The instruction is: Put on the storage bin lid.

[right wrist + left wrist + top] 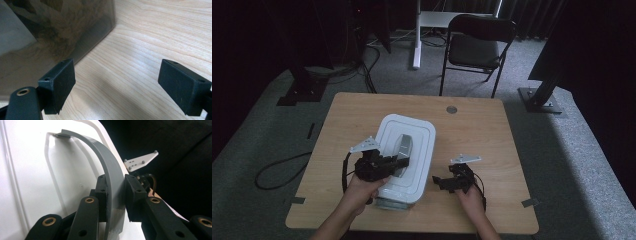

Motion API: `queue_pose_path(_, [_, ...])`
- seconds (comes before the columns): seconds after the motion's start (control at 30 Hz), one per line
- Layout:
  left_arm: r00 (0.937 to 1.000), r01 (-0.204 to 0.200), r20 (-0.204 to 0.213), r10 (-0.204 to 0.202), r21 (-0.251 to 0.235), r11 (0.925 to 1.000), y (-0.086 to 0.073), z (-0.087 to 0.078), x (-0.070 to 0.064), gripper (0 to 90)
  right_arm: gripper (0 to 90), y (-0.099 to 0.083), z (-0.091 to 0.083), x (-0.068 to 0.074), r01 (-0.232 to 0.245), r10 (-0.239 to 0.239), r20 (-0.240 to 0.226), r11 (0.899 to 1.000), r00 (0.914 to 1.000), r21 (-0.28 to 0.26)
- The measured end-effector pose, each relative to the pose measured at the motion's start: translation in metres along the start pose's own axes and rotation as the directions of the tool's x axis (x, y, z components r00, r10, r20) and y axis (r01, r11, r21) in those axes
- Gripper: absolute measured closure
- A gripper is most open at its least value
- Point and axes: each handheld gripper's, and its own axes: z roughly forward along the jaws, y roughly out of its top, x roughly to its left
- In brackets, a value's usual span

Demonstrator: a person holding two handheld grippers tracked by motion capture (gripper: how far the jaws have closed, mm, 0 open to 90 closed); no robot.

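A clear storage box with a white lid point(412, 135) stands in the middle of the wooden table point(477, 125). A grey arched handle point(403, 146) rises from the lid. My left gripper point(398, 161) is shut on that handle point(113, 182) near its lower end, one pad on each side. The white lid point(32, 185) lies beneath the jaws in the left gripper view. My right gripper point(438, 182) rests low on the table just right of the box, jaws open and empty. In the right gripper view point(116, 87) the box's clear wall point(57, 32) stands close ahead at the left.
A black folding chair point(479, 42) stands beyond the table's far edge. A round grey grommet point(452, 109) sits near the table's far side. Cables point(277, 170) lie on the grey carpet at the left. Bare table point(155, 37) spreads to the right of the box.
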Motion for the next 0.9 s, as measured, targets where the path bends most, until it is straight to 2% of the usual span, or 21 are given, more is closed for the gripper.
queue_pose_path(0.17, [0.9987,0.025,-0.044,-0.024,0.027,0.9993,-0.005,0.010,0.007,75.7,13.5,-0.001,0.001,-0.001,0.000,0.000,0.007,1.000,1.0000,0.008])
queue_pose_path(0.37, [0.9954,0.074,-0.063,-0.072,0.026,0.9969,-0.013,0.008,0.019,75.0,13.6,-0.001,-0.001,-0.004,-0.008,0.008,0.013,1.000,0.9999,0.003])
queue_pose_path(0.47, [0.9915,0.109,-0.076,-0.106,0.039,0.9933,-0.017,0.012,0.027,72.7,13.6,-0.001,-0.001,-0.004,-0.008,0.007,0.014,1.000,0.9999,0.003])
queue_pose_path(0.57, [0.9924,0.098,-0.079,-0.095,0.035,0.9946,-0.016,0.011,0.027,72.4,13.5,-0.002,-0.001,-0.004,-0.006,0.006,0.016,1.000,0.9998,0.003])
queue_pose_path(0.63, [0.9931,0.079,-0.092,-0.074,0.055,0.9954,-0.017,0.014,0.024,72.5,13.5,-0.002,0.000,-0.005,-0.009,0.009,0.019,1.000,0.9998,0.005])
queue_pose_path(0.77, [0.9925,0.079,-0.099,-0.072,0.072,0.9942,-0.016,0.016,0.023,72.5,13.6,-0.003,0.001,-0.005,-0.012,0.011,0.019,1.000,0.9998,0.012])
queue_pose_path(0.83, [0.9893,0.047,-0.142,-0.032,0.104,0.9935,-0.016,0.021,0.018,72.3,13.6,-0.004,0.002,-0.005,-0.011,0.010,0.018,1.000,0.9998,0.012])
queue_pose_path(0.9, [0.9890,0.048,-0.145,-0.029,0.132,0.9901,-0.014,0.024,0.019,71.7,13.5,-0.004,0.002,-0.004,-0.010,0.010,0.017,1.000,0.9998,0.015])
